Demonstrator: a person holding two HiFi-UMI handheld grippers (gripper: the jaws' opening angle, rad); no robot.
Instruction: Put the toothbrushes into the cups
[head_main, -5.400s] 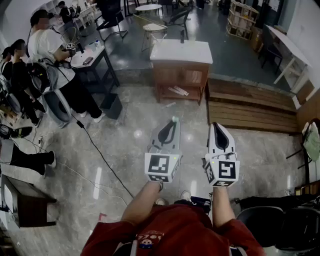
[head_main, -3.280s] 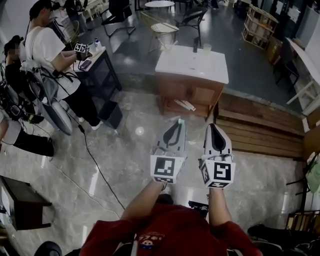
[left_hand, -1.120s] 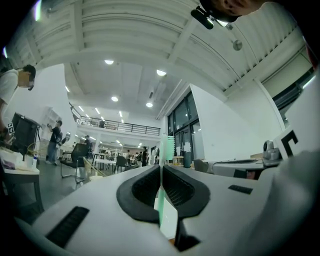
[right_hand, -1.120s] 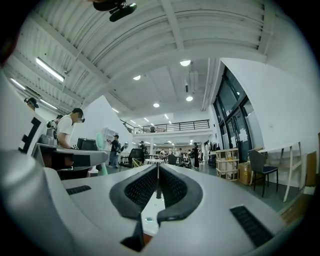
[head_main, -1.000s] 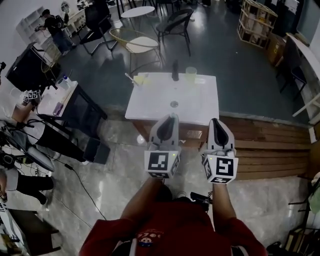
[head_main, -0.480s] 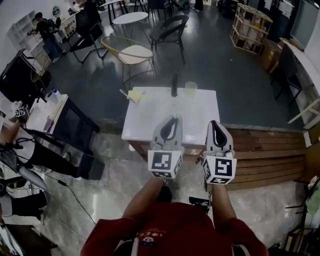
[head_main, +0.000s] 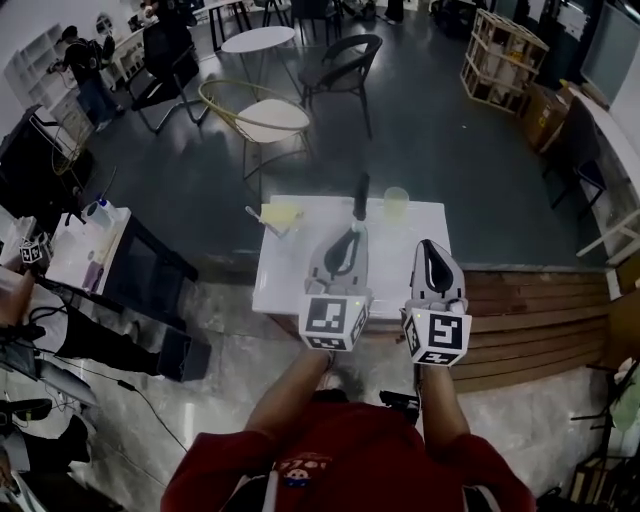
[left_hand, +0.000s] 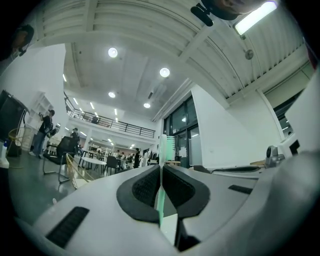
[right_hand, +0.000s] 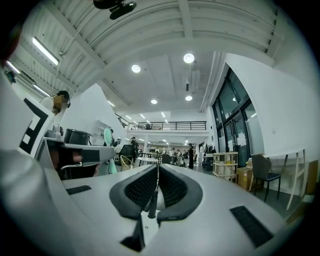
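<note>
White table with the cups sits mid-frame, just above my tongs. Left gripper is pinching a green toothbrush, and right gripper is pressed shut on a thin dark stick.

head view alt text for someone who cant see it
Seen from above, a person in a red top points two grippers toward a white table; the left gripper clamps a green toothbrush, the right gripper is shut. On the table stand a yellow cup and a clear cup.
</note>
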